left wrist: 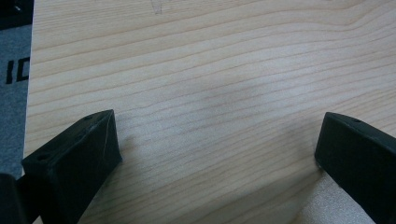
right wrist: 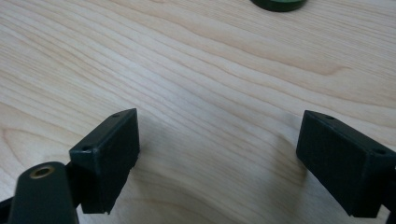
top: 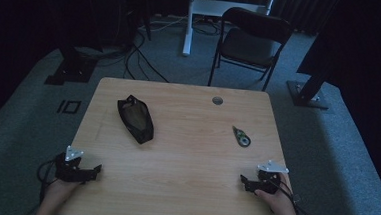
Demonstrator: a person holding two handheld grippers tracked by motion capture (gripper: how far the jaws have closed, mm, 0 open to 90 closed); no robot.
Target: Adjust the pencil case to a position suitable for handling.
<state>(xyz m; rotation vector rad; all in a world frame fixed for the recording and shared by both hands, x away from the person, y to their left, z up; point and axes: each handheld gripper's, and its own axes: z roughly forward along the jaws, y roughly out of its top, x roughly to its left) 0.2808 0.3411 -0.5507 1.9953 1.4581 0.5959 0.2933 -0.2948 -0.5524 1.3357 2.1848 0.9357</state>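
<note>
A black mesh pouch [top: 136, 118] lies on the left half of the wooden table [top: 186, 137]. A small green and white tape dispenser [top: 242, 136] lies right of centre; its dark green edge [right wrist: 279, 3] peeks in at the top of the right gripper view. My left gripper [top: 96, 171] rests at the table's front left corner, open, with bare wood between its jaws [left wrist: 215, 140]. At the front right my right gripper [top: 243, 182] sits open too, jaws wide apart over bare wood [right wrist: 217, 135]. A hand holds each one.
A round grommet hole [top: 217, 100] sits near the table's far edge. Beyond the table stand a black folding chair [top: 252, 41], a white desk leg [top: 188, 22] and dark stands with cables on the grey carpet [top: 28, 102].
</note>
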